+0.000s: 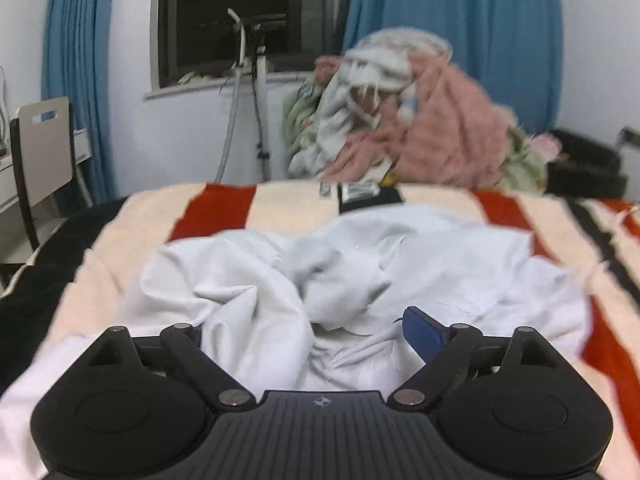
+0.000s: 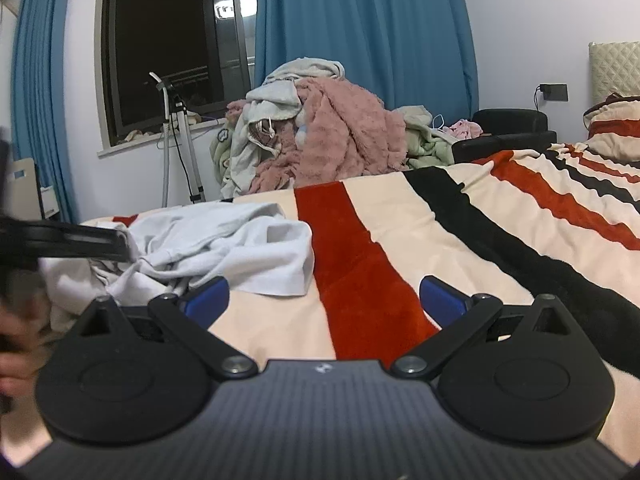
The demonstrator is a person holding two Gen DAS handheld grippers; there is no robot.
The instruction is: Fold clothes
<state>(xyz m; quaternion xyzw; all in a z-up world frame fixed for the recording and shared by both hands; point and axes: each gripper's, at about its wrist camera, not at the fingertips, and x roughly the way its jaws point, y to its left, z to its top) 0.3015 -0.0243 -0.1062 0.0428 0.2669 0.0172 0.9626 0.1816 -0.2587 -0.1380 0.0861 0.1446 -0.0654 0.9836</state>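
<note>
In the left wrist view, the crumpled white cotton garment (image 1: 320,280) fills the middle and lower frame, heaped in soft folds on the cream, red and black striped fleece blanket (image 1: 224,212). The left gripper (image 1: 308,332) sits low over it with its jaws spread wide; cloth lies between them and hides one blue pad, and nothing is pinched. The fabric looks thin, light and limp, so I judge it will sag and drag rather than keep its shape. A hem or a thicker ridge near the frame's centre seems the surest place to grip. A pile of pink and pale laundry (image 1: 404,120) rises in the upper middle.

In the right wrist view, the same garment (image 2: 224,244) lies at centre left, with one flat corner hanging towards the red stripe. The right gripper (image 2: 324,300) hovers wide and empty over bare blanket (image 2: 500,216), just beside that corner, which looks the easiest edge to take. The left gripper (image 2: 120,242) reaches in from the left edge onto the cloth.
</note>
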